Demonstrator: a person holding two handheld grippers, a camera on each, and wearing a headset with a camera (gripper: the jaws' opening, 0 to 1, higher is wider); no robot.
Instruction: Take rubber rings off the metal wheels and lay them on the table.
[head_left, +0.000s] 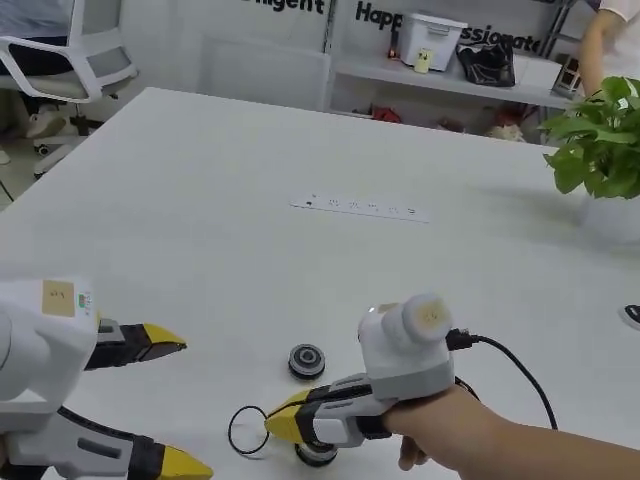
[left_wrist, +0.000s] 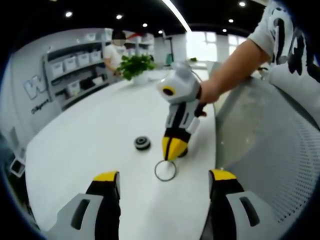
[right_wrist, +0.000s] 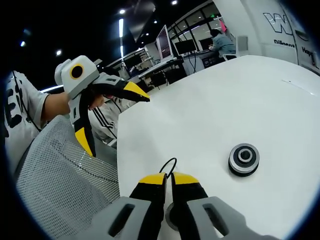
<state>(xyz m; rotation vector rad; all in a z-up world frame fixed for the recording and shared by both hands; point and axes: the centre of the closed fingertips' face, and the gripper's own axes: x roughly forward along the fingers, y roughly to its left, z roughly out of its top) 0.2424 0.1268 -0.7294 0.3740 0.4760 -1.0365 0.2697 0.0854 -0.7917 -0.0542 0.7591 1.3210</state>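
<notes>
Head view first, what do you have there?

On the white table I see my right gripper low in the middle. Its jaws are pressed together on the edge of a thin black rubber ring. The ring is at the jaw tips, on the side toward my left gripper, whose jaws stand wide apart at the lower left. One metal wheel stands free on the table just beyond the right gripper. A second wheel is partly hidden under that gripper. Farther away there are a power strip and a potted plant.

And the left gripper view?

My own two jaws rise from the bottom, spread wide. Ahead of them the right gripper points toward this camera, with the ring at its yellow tip. Whether the ring touches the table or hangs just above it, I cannot tell. The free wheel is left of the tip and apart from it. The second wheel shows a little behind the tip.

Right gripper view?

Here the jaws are closed, and the ring comes out as a thin black loop from between the two tips. The second wheel sits right below the jaws. The free wheel is to the right, near but not touching. The left gripper is at the upper left with its jaws apart, above a grey mesh chair back.
</notes>
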